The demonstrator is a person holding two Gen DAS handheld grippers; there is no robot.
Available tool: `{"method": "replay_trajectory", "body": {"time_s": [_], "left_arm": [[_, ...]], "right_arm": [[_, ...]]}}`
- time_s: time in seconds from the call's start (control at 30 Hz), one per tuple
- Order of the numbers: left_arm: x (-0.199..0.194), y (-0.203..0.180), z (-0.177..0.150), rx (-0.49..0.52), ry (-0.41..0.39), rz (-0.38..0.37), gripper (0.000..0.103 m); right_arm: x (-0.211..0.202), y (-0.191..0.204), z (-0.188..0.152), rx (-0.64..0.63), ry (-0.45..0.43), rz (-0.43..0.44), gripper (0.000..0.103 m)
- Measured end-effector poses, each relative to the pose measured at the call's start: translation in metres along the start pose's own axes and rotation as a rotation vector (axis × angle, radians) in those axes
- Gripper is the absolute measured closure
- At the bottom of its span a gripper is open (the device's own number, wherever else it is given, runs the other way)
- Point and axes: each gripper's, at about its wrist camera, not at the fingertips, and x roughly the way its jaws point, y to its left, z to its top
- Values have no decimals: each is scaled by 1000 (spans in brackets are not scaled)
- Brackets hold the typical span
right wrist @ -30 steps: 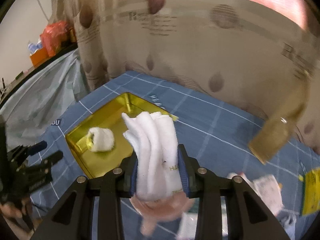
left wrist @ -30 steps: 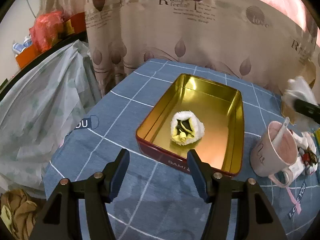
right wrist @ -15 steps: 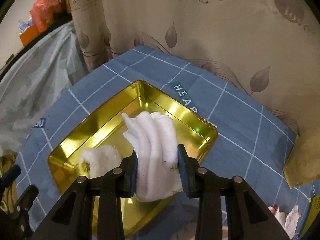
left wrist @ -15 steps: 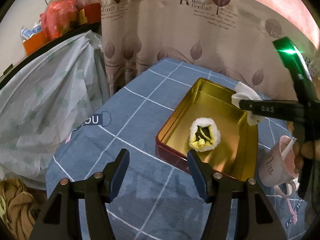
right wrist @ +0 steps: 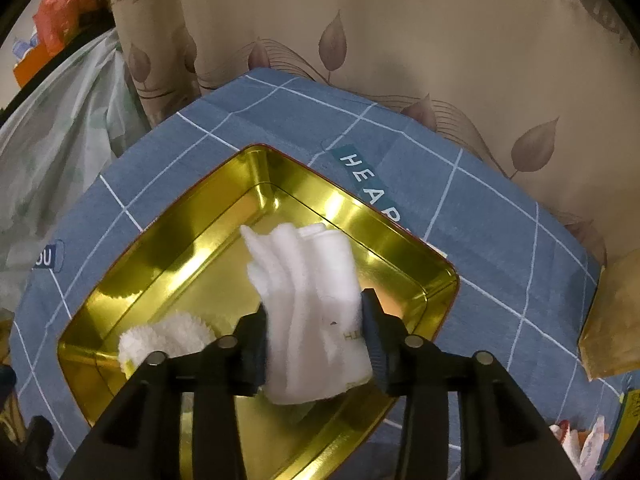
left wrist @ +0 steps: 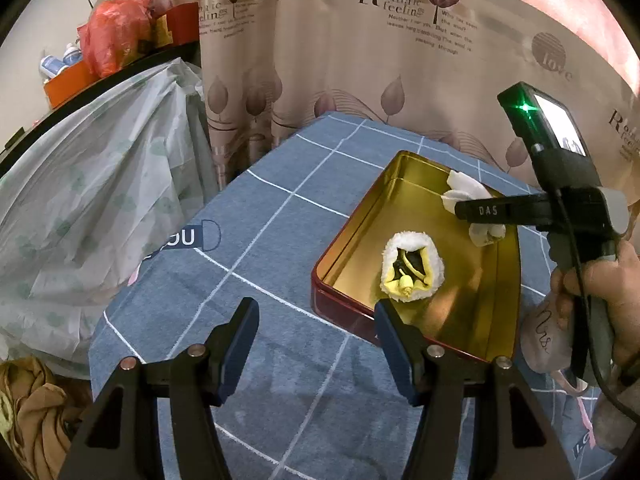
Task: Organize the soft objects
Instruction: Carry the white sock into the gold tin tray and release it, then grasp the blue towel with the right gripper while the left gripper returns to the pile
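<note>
A gold tin tray (left wrist: 360, 224) (right wrist: 188, 216) with a red outer rim sits on the blue checked cloth. A rolled white and yellow fluffy sock (left wrist: 412, 266) (right wrist: 168, 338) lies inside it. My right gripper (right wrist: 314, 330) is shut on a folded white cloth (right wrist: 312, 304) and holds it over the tray's inside. From the left wrist view the same cloth (left wrist: 466, 192) hangs over the tray's far right part. My left gripper (left wrist: 316, 330) is open and empty, above the cloth just in front of the tray's near left corner.
A pink mug (left wrist: 544, 340) stands right of the tray behind the hand. A plastic-covered heap (left wrist: 80, 208) lies to the left, beige fabric (left wrist: 32, 412) at bottom left. A leaf-print curtain (left wrist: 360, 60) hangs behind the table. A yellowish packet (right wrist: 612, 320) lies at the right.
My right gripper has carried the white cloth from beside the mug to over the tray and lower into it. My left gripper has drawn back to the left, away from the tray.
</note>
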Motion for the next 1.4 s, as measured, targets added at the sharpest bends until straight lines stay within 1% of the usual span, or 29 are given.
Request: {"method": "replay_trajectory", "body": {"time_s": [0.07,0.13,0.17,0.33,0.47,0.6,0.67,0.77,0.83,0.9,1.03,1.23,1.4], "left_arm": [[0,0,0,2,0,-3,42],[1,-1,0,5,1,-2,42],[1,-2,0,5,1,-3,42],[1,-4,-2,12,-1,1,42],[1,-5,-3,13,-2,3,42],[0,-6,-3,14,-4,9,42],[-1,-6,-2,15,-7,13,42],[-2,-7,-3,18,-9,20,42],[-2,-8,-3,21,-11,25,42],[-4,-9,-4,24,-16,26,42],[-7,-14,-5,37,-23,33,42],[-8,-23,-8,68,-31,43,42],[-8,-28,-9,85,-31,45,42]], "right_arm": [[-1,1,1,-1,-4,-8,48],[-4,4,1,-14,-15,-15,39],[-5,5,1,-19,-19,-20,37],[-20,6,0,-18,-42,-13,36],[-47,6,-9,-32,-87,3,36],[-82,-1,-31,-32,-134,28,36],[-100,-9,-49,-33,-160,22,36],[-123,-30,-79,-1,-186,13,35],[-135,-51,-104,41,-187,14,35],[-145,-69,-125,71,-188,-5,35],[-163,-122,-175,136,-180,-117,35],[-181,-200,-242,286,-148,-225,35],[-187,-262,-289,394,-104,-326,34]]}}
